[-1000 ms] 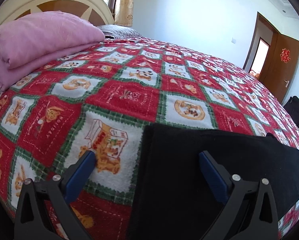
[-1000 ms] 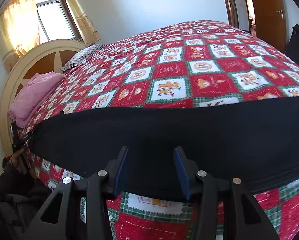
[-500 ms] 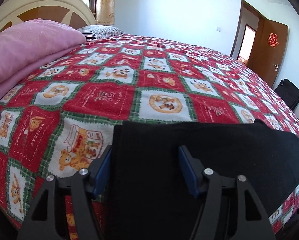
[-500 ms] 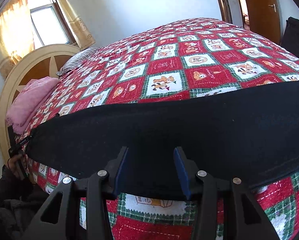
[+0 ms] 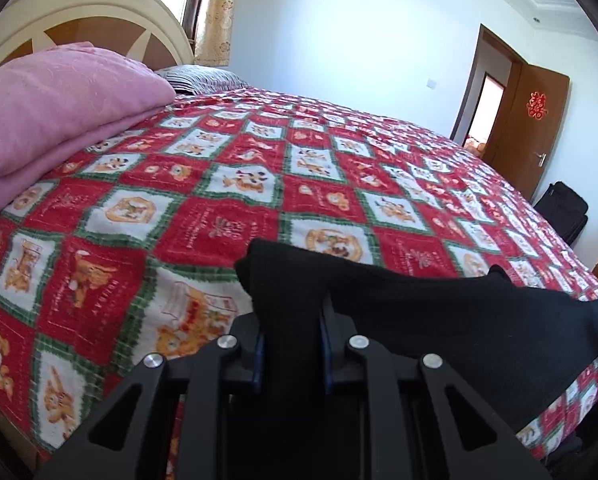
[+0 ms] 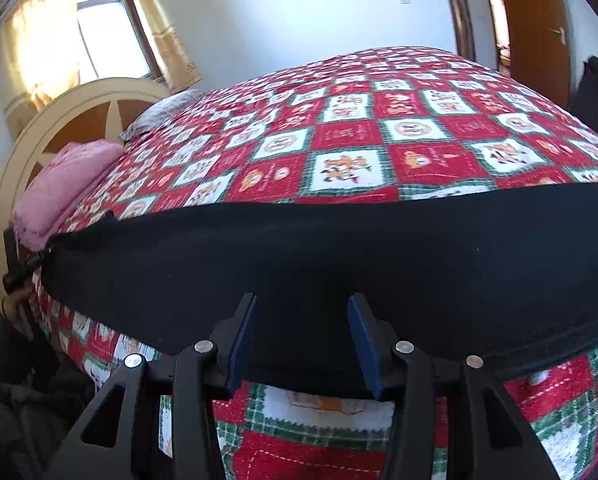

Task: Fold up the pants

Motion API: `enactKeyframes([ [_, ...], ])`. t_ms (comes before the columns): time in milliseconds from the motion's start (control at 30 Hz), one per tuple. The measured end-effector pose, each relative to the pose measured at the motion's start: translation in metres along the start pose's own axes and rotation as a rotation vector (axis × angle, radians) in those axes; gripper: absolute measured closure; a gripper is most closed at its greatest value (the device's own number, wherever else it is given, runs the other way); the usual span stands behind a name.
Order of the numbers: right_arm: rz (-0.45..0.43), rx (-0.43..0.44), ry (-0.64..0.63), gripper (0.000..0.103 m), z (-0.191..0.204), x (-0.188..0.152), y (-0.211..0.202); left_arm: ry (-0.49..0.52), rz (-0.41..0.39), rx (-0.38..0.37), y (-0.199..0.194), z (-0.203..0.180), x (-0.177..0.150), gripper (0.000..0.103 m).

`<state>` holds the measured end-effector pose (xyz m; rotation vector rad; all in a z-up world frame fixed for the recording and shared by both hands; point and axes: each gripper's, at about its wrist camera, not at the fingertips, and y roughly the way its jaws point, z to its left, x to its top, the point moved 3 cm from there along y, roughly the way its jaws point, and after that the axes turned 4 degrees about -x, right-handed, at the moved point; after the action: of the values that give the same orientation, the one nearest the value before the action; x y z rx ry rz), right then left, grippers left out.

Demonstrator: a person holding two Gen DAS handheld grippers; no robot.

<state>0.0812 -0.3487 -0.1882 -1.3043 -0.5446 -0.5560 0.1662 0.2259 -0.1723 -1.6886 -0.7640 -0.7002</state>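
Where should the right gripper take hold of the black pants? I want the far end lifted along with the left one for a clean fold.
Grip the near long edge of the black pants, coming from the bed's near side, low and nearly level. The cloth lies flat on the quilt with that edge already between the right gripper pads; the left gripper has just closed on its bunched end.

The left black two-finger tool [image 5: 291, 354], its jaws having just been closing, is pinching bunched black cloth, while the right black tool [image 6: 302, 344] is standing half-spread.
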Motion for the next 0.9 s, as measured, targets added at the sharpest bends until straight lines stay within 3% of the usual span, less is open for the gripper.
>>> enactKeyframes([
  [100,0.008,-0.026,-0.040,0.054,0.006,-0.005,0.007,-0.016,0.051,0.000,0.016,0.008,-0.008,0.077],
  [200,-0.005,-0.036,-0.057,0.054,0.011,-0.004,0.004,-0.006,0.026,-0.003,0.016,0.005,-0.013,0.064],
  [267,0.002,-0.017,-0.054,0.047,0.013,-0.005,0.006,0.023,0.023,0.055,0.013,0.001,-0.015,0.028],
  [300,0.013,-0.021,-0.063,0.045,0.014,-0.006,0.010,0.033,0.017,0.060,0.011,0.001,-0.015,0.024],
  [433,0.014,-0.071,-0.140,0.043,0.024,-0.010,0.013,0.061,-0.043,0.091,-0.007,-0.005,-0.009,0.020],
  [567,0.015,-0.024,-0.116,0.042,0.020,-0.005,0.002,0.093,-0.117,0.144,-0.027,-0.017,0.003,0.002],
  [700,-0.066,-0.055,-0.069,0.042,-0.002,0.012,-0.028,0.124,-0.154,0.141,-0.037,-0.037,0.012,0.000],
  [800,-0.131,-0.088,0.025,0.042,-0.038,0.025,-0.054,0.159,-0.118,0.088,-0.026,-0.059,0.008,0.000],
  [900,-0.118,-0.124,0.184,0.042,-0.089,0.026,-0.062,0.215,-0.057,0.101,-0.003,-0.074,-0.007,0.000],
])
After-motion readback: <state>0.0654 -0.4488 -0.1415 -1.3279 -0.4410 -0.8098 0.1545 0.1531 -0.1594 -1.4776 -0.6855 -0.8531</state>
